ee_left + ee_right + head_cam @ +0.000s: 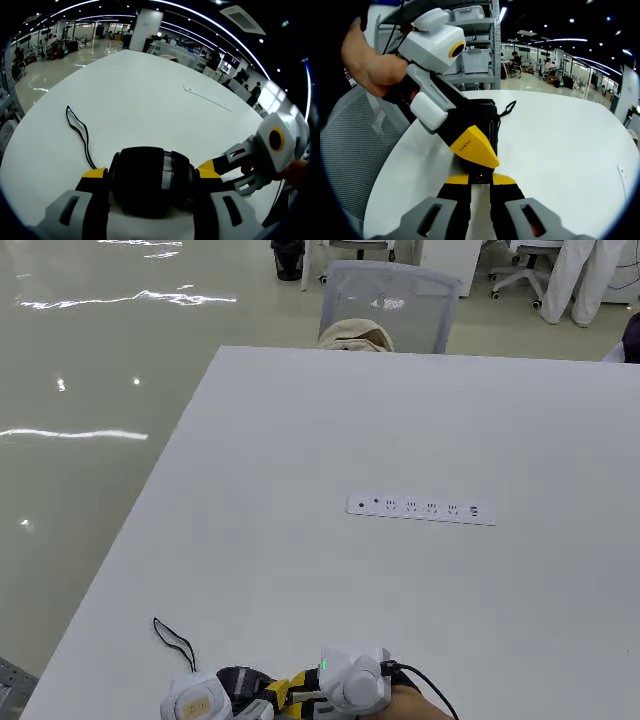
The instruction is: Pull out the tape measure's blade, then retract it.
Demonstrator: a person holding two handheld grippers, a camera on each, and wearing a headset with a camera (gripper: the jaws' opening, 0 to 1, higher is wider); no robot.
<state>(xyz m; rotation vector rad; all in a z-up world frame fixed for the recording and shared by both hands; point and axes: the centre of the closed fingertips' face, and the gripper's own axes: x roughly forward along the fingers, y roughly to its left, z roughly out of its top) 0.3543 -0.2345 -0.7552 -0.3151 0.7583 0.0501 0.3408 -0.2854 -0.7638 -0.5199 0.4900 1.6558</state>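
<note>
Now left gripper (150, 172) clamps black round tape measure (145, 182) at white tabletop's (400, 420) near edge; right gripper (481, 179), jaws nearly together, pinches its front. Black strap loop (77, 125) lies beside.

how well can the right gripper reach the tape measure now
Probably yes: the jaws of the right gripper sit at the near edge of the tape measure, beside the left gripper clamping it, nothing between. Whether they grip it is unclear.
</note>
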